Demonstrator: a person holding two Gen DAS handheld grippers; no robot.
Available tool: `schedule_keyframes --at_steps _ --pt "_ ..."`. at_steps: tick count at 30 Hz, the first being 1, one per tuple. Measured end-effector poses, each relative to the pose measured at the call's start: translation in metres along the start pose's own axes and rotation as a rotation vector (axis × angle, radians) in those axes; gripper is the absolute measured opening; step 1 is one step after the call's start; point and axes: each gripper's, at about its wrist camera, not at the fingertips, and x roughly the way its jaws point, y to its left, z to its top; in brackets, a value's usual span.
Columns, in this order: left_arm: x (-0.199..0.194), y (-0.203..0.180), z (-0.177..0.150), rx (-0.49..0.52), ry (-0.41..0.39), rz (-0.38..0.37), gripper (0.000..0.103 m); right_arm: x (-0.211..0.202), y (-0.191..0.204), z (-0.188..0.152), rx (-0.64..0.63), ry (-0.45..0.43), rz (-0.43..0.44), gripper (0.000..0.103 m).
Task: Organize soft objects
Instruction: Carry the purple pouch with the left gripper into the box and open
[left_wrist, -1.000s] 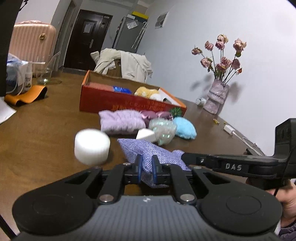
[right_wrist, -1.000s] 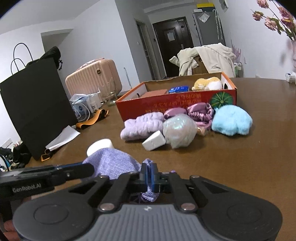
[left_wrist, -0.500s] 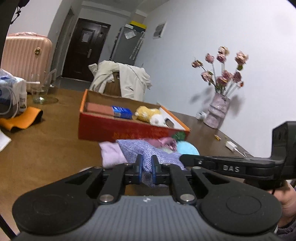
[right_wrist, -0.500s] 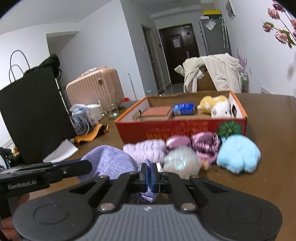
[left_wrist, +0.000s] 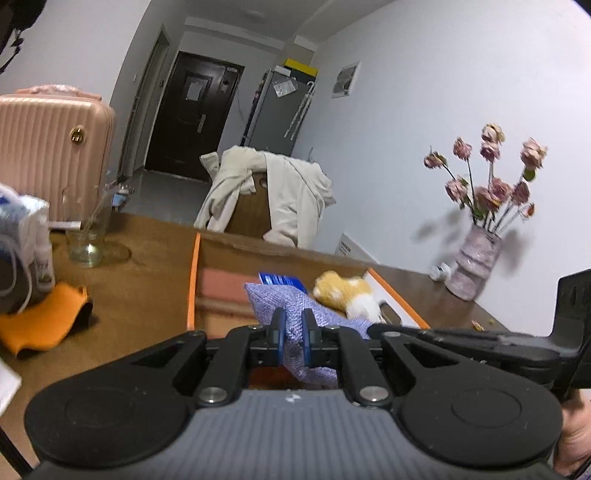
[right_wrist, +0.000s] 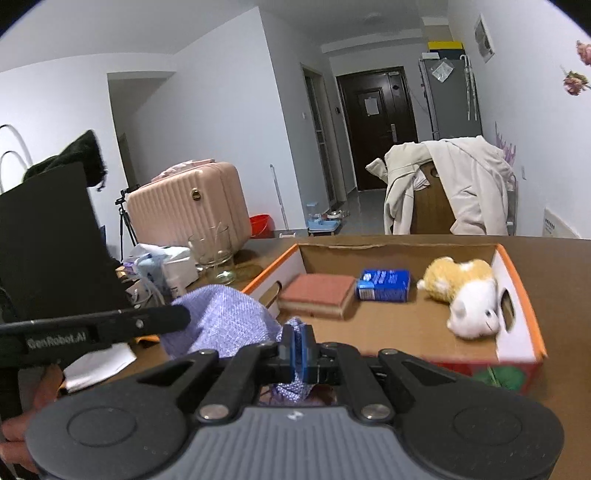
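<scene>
Left gripper (left_wrist: 293, 325): jaws clamped on one edge of a lavender woven cloth pouch (left_wrist: 280, 301).
Right gripper (right_wrist: 298, 341): jaws pinched tight on the pouch's opposite corner (right_wrist: 225, 317).
Pouch: held off the table between both grippers, at the near wall of the orange cardboard box (right_wrist: 517, 280).
Box contents: a brick-red pad (right_wrist: 317, 290), a blue packet (right_wrist: 384, 284), an orange-and-white plush toy (right_wrist: 465, 291).
Risk, as judged: the sagging cloth may be snagged on the box's near wall if carried too low; the blue packet may be buried if the pouch is released mid-box; a thin corner grip may be lost.
</scene>
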Motion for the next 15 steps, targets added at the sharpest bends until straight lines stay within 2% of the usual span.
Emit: schedule_keyframes --at_steps 3,9,15 --pt "0.020 0.007 0.013 0.007 -0.005 0.022 0.009 0.025 -0.003 0.013 -0.009 0.019 -0.002 0.003" --pt "0.071 0.024 0.026 0.016 0.067 0.088 0.009 0.086 -0.016 0.032 0.005 0.103 -0.019 0.003" --pt "0.107 0.035 0.019 0.032 0.139 0.126 0.012 0.126 -0.026 0.027 0.013 0.202 -0.074 0.003"
